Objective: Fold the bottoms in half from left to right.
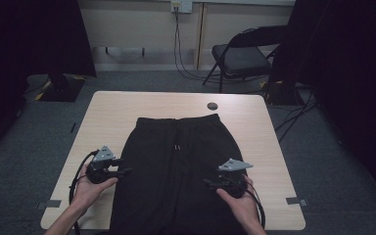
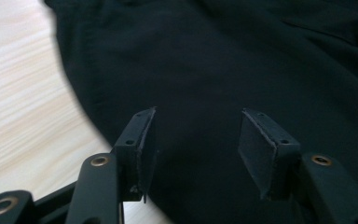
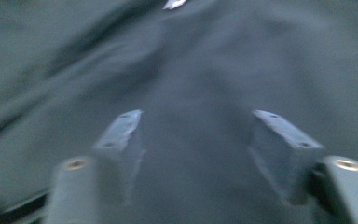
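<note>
Plain black trousers [image 1: 176, 171] on a pale wood-grain table [image 1: 117, 105], black tongs [image 2: 196, 154] with brass-coloured screws.

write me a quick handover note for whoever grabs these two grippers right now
Left gripper: jaws open, nothing clamped, at the left edge of the black trousers.
Right gripper: jaws open, over the trousers' right half, nothing clamped.
Trousers lie flat on the table, waistband at the far end, legs running off the near edge.
Done: garment spread out; no fold visible.
Left: probably grip the fabric on both sides and start folding.
</note>
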The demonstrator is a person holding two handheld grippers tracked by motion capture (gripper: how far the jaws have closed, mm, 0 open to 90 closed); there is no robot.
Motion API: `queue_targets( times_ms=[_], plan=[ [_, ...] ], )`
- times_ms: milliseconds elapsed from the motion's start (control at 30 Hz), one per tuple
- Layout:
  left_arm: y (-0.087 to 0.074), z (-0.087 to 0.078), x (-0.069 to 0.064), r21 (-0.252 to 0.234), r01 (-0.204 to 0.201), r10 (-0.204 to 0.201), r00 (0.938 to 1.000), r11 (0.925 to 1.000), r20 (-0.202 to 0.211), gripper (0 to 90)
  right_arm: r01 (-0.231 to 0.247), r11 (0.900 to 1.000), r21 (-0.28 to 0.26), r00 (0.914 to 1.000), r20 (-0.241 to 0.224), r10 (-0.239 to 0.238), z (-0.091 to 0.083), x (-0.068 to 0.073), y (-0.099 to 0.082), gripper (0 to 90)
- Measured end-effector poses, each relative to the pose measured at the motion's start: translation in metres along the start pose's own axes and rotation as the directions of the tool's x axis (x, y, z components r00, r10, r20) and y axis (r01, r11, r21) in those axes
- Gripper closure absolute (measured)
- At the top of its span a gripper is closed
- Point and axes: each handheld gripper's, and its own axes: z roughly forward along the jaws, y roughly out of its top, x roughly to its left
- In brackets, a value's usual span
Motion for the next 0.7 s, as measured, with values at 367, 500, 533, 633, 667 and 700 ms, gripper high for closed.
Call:
queue_targets(
  times_ms=[367, 500, 533, 633, 667, 700],
  plan=[
    [-0.008, 0.027, -0.011, 0.099, -0.057, 0.054, 0.9981, 0.9934, 0.030, 42.4, 0.177, 0.9807, 0.083, 0.9827, -0.070, -0.171, 0.047, 0.049, 0.010, 37.3],
    [-0.007, 0.028, -0.013, 0.100, -0.053, 0.052, 0.9986, 0.9936, 0.013, 39.8, 0.166, 0.9819, 0.091, 0.9854, -0.052, -0.162, 0.048, 0.042, 0.005, 35.8],
    [-0.007, 0.029, -0.014, 0.093, -0.045, 0.045, 0.9990, 0.9946, 0.009, 39.8, 0.166, 0.9817, 0.093, 0.9855, -0.049, -0.162, 0.047, 0.041, 0.005, 35.9],
    [-0.004, 0.035, -0.017, 0.078, -0.051, 0.050, 0.9987, 0.9957, 0.015, 38.8, 0.165, 0.9819, 0.093, 0.9860, -0.041, -0.162, 0.042, 0.032, 0.002, 35.9],
    [-0.003, 0.037, -0.018, 0.077, -0.055, 0.054, 0.9984, 0.9955, 0.014, 38.8, 0.160, 0.9827, 0.093, 0.9869, -0.035, -0.157, 0.040, 0.028, 0.000, 35.9],
    [-0.001, 0.039, -0.020, 0.078, -0.039, 0.038, 0.9992, 0.9962, 0.007, 38.8, 0.162, 0.9828, 0.089, 0.9866, -0.037, -0.159, 0.038, 0.023, -0.001, 35.9]
  ],
)
